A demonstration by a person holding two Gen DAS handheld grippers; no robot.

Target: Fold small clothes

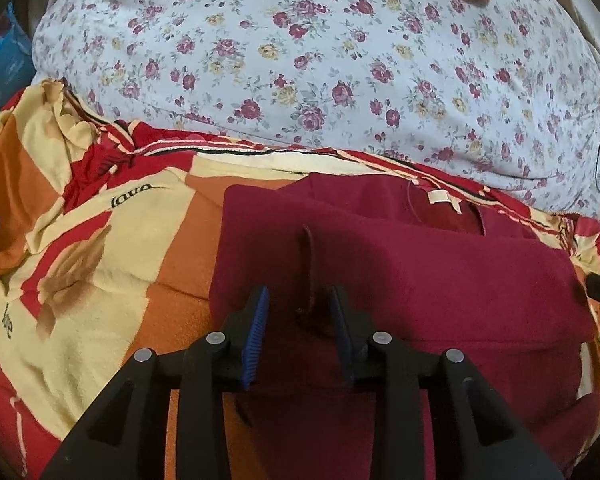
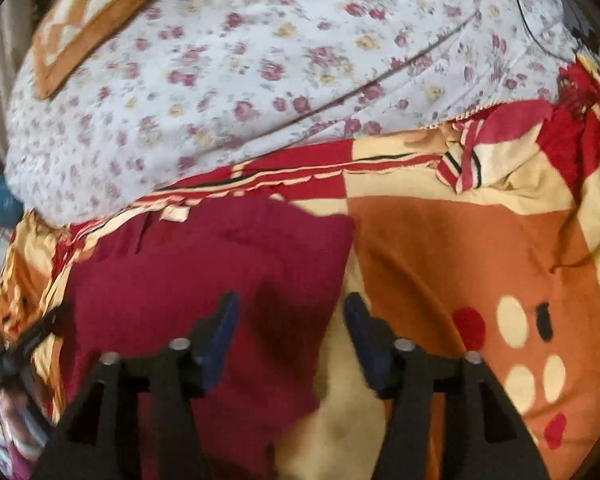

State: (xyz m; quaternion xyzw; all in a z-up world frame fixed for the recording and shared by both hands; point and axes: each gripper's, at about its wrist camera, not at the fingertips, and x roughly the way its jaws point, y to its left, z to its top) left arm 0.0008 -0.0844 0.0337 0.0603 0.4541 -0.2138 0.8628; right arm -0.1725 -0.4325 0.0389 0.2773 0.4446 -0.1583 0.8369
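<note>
A small dark-red garment (image 1: pixel 420 280) lies flat on the patterned bedspread, its pale neck label (image 1: pixel 438 197) at the far edge. My left gripper (image 1: pixel 299 292) hovers over its left half with the blue pads (image 1: pixel 256 332) apart. A raised ridge of the cloth (image 1: pixel 312 264) stands between them, and the left pad is clear of it. In the right wrist view the same garment (image 2: pixel 204 264) fills the lower left. My right gripper (image 2: pixel 291 298) stands wide open astride the garment's right edge, gripping nothing.
The bedspread (image 1: pixel 100 280) is red, yellow and orange and covers the near area. Behind it bulges a white floral quilt (image 1: pixel 300 60) with an orange checked cloth (image 2: pixel 88 20) on top. A black cable (image 2: pixel 540 20) runs at the far right.
</note>
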